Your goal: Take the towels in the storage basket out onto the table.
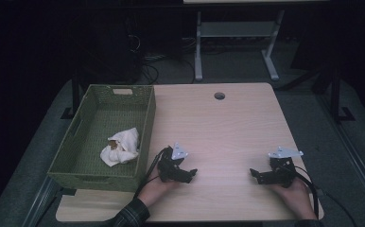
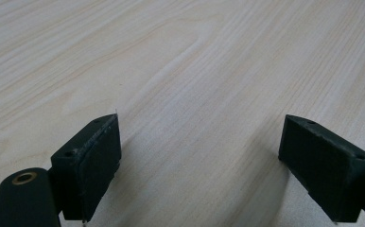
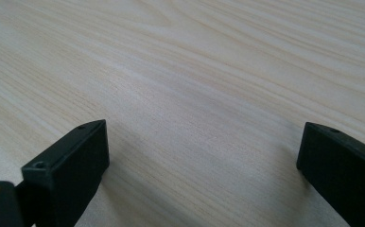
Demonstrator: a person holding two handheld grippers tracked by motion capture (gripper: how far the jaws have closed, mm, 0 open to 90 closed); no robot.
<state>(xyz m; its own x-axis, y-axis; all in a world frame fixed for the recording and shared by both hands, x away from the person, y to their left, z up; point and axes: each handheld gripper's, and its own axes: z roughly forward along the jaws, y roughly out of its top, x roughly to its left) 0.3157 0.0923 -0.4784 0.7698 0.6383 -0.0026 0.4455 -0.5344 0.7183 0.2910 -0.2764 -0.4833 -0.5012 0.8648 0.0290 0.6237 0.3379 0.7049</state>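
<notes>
Nearest the camera, a plaid sleeve point(image 1: 132, 213) came in at the bottom edge of the high view, and the person's two hands rested on the front part of the pale wooden table point(image 1: 228, 123). The left hand point(image 1: 153, 187) held the left gripper point(image 1: 191, 173) low over the wood, with its jaws pointed toward the middle of the table. The right hand point(image 1: 295, 194) held the right gripper point(image 1: 254, 173) the same way, jaws turned inward toward the other, and the two grippers sat well apart with bare table between them.

From the left gripper view, the left gripper point(image 2: 199, 156) had its jaws standing wide apart, nothing between them but wood grain. From the right gripper view, the right gripper point(image 3: 202, 165) was spread just as wide and likewise held nothing.

Farther back and to the left, a green woven basket point(image 1: 147, 118) stood along the table's left edge, its near right corner close to the left gripper. Inside it, toward the near right part of its floor, lay a crumpled white cloth point(image 1: 123, 147). Something small and brownish point(image 1: 112, 143) sat in its folds, possibly a separate object, though the dim high view was too coarse to tell.

Beyond that, a round cable hole point(image 1: 219, 96) sat near the far edge of the table. Past the table, in the dark, stood the white legs of another desk point(image 1: 198, 47).
</notes>
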